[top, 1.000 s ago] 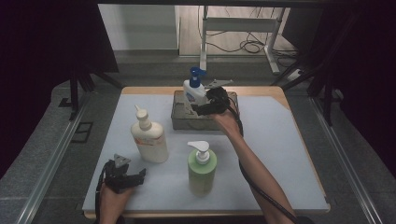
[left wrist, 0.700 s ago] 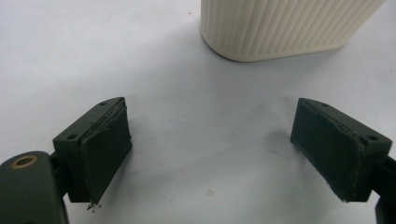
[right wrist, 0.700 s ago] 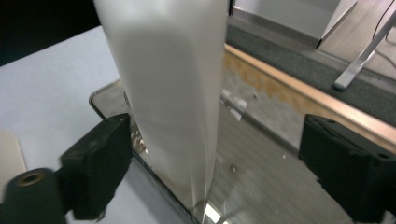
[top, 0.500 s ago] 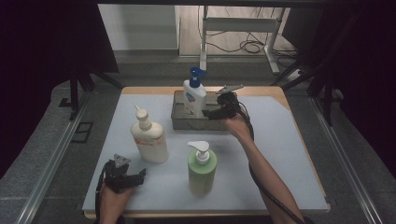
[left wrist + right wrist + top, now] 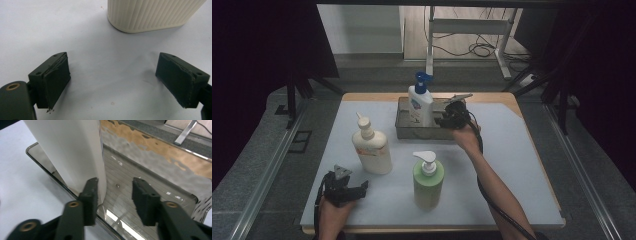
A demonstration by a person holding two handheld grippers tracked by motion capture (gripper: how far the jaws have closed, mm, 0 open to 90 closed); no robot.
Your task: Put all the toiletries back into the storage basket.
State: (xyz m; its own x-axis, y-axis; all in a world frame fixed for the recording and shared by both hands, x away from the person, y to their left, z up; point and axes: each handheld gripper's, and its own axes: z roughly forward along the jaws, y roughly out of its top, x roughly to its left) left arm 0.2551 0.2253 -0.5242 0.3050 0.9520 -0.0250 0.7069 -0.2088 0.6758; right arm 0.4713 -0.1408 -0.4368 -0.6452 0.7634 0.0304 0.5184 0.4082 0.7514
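A white bottle with a blue pump stands upright in the left part of a grey metal tray at the back of the table. My right gripper hangs over the tray just right of that bottle. In the right gripper view the white bottle rises beside and behind one jaw. The right gripper has just been closing; the gap between its pads shows bare tray floor and it stays open. My left gripper rests open at the front left, its pads empty in the left gripper view.
A cream bottle with a ribbed body stands on the white mat, just ahead of the left gripper. A green pump bottle stands at the front centre. The right part of the tray holds nothing. Wooden table edge runs behind the tray.
The right gripper has shifted slightly right and down beside the white bottle, and its jaws stand narrower. The left gripper and all three bottles have stayed put.
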